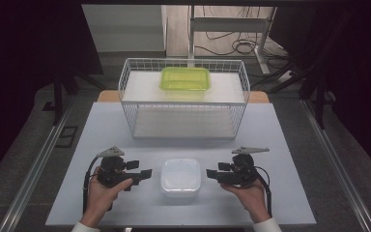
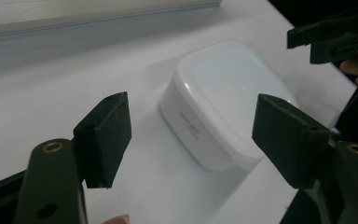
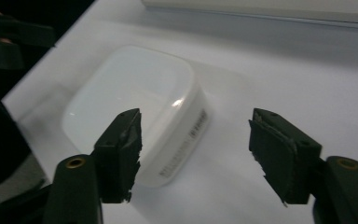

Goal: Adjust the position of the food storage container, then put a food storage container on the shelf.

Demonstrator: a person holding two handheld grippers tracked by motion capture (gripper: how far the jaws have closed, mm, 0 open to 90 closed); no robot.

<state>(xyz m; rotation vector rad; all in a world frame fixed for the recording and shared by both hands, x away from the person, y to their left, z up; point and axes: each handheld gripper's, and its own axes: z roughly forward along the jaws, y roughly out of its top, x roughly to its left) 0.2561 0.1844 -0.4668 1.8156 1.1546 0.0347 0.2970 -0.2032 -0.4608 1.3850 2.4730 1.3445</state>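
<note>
Both hands are holding the left gripper (image 1: 147, 173) and right gripper (image 1: 210, 173) with jaws apart, flanking the white container (image 1: 180, 177) sitting ungrasped on the table (image 1: 280, 193), so gripping and moving it are seemingly remaining.

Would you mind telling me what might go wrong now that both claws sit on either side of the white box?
1. The white box looks smooth and rounded, so it may slip when the left claw and right claw, both open, squeeze it.
2. It lies near the table's front edge, so a push could slide it off.
3. The wire basket walls could catch it on the way in.
</note>
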